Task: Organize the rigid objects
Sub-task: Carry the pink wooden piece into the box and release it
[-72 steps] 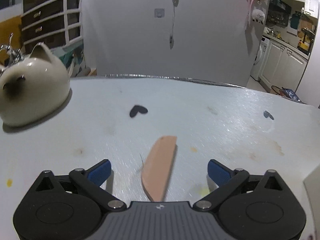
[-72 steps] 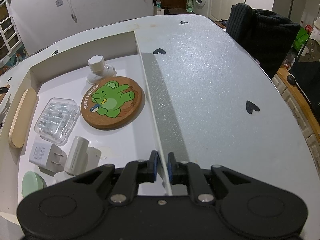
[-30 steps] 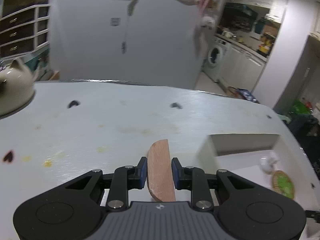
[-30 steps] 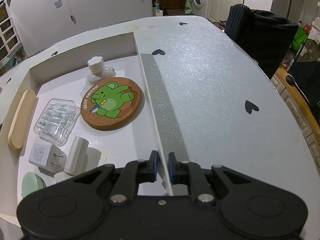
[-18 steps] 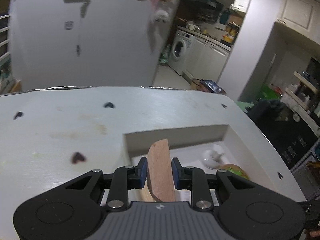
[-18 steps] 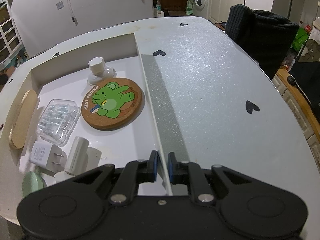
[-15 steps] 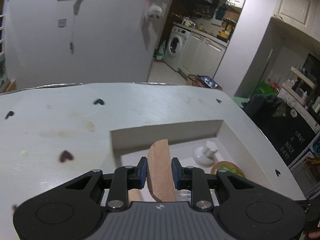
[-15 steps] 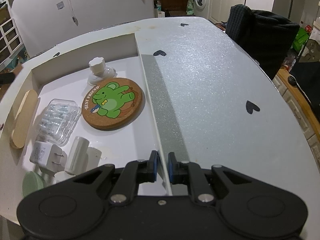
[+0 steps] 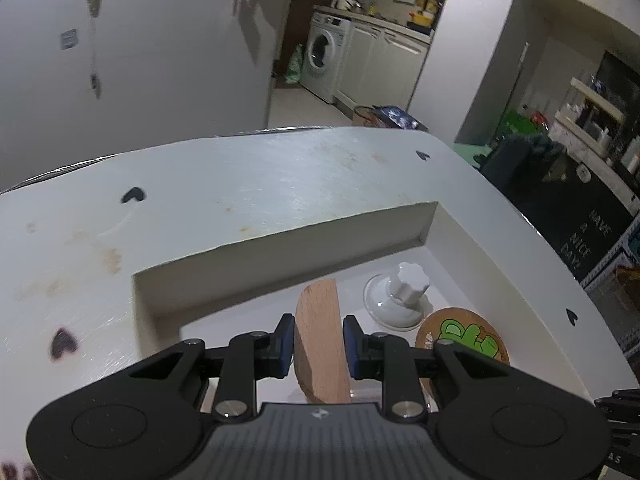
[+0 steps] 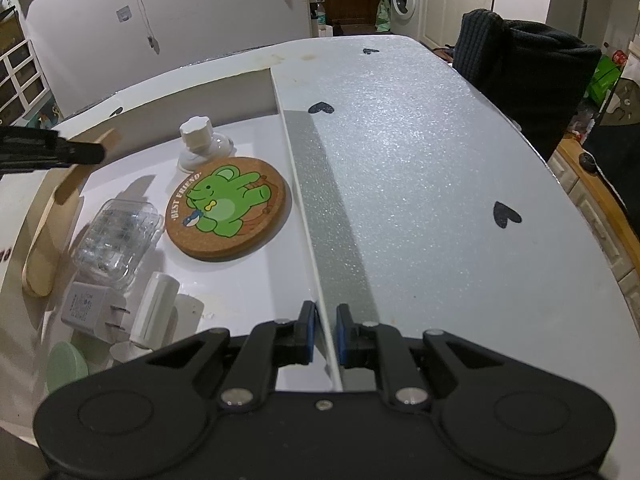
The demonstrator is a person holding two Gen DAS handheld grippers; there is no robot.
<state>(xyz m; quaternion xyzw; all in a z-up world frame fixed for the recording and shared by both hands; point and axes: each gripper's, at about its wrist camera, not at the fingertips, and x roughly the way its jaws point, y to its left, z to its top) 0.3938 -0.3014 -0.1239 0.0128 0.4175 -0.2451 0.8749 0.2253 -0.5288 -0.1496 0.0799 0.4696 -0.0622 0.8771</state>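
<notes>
Blue-padded left gripper [image 9: 319, 339] is clamped on a flat reddish-brown wooden paddle with a rounded end [image 9: 320, 344], carried over the near-left part of the shallow white box [image 9: 288, 236]. The right gripper [image 10: 323, 336] has its jaws closed on the thin right wall of that box, pinning it to the white table [image 10: 420, 152].

Step in hand, as judged: placing the paddle in the box. To do it well, lower it flat into bare floor near the back-left corner, parallel to the pale wooden paddle lying along the left wall [image 10: 50, 232]. Keep clear of the white knob on a clear suction base [image 9: 400, 296] just right of the held piece, and release only once it rests on the floor. The right grip should hold firm so the box does not slide.

The left wrist view shows the grip itself, the knob and part of the round cork coaster with a green cartoon animal [image 9: 464, 338]. Only the right wrist view shows the rest of the contents: clear plastic case [image 10: 116, 240], white plug adapter [image 10: 94, 312], white cylinder [image 10: 154, 308] and pale green disc [image 10: 64, 364], plus the paddle tip poking past the incoming dark finger at far left.
</notes>
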